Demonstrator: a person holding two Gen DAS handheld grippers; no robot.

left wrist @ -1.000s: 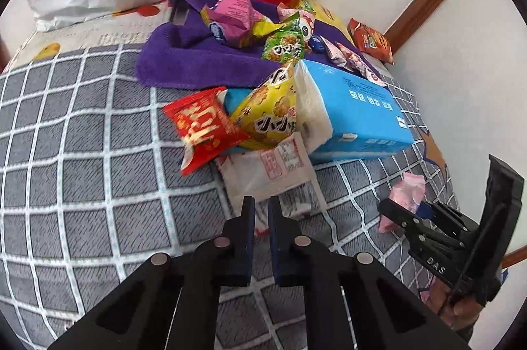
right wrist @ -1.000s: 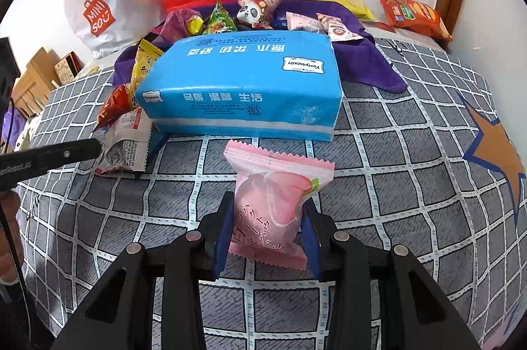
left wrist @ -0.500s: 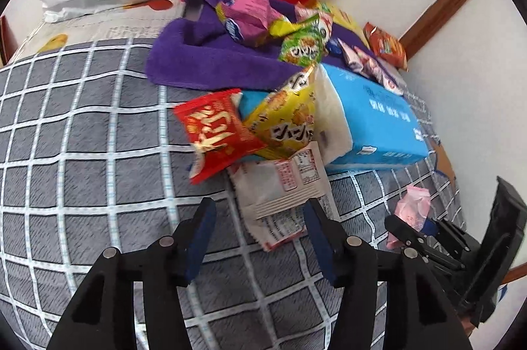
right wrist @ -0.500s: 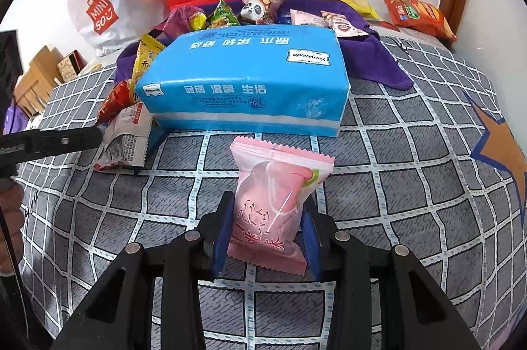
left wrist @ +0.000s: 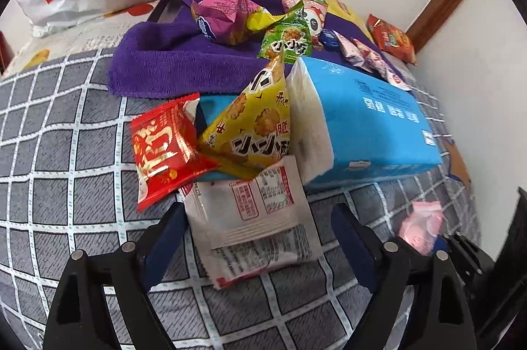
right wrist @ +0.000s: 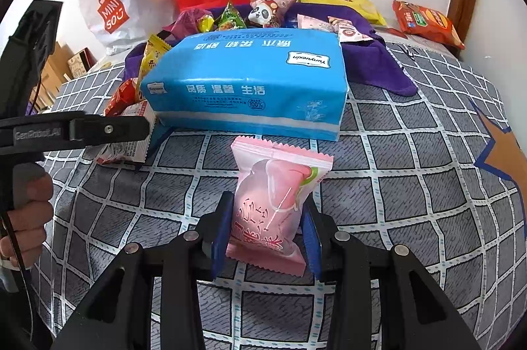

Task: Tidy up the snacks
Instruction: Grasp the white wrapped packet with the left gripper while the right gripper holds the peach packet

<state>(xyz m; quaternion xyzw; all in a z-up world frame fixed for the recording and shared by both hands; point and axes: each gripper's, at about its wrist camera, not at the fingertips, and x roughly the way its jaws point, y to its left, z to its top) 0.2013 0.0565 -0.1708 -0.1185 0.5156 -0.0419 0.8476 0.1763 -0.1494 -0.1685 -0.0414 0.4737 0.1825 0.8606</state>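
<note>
Straddling the white packet, the left claw has just been opening; the right claw clamps the pink packet.

My left gripper was pinched shut a second ago; its jaws have just been opening and now stand wide, one finger on each side of the white snack packet — the pads not pressing it. I've also brought that gripper forward toward 12 o'clock: the packet, which lay ahead of the tips, now sits between them, and the red packet and yellow packet loom nearer. In the right wrist view, the left gripper's finger has slid in from 9 o'clock.
</note>
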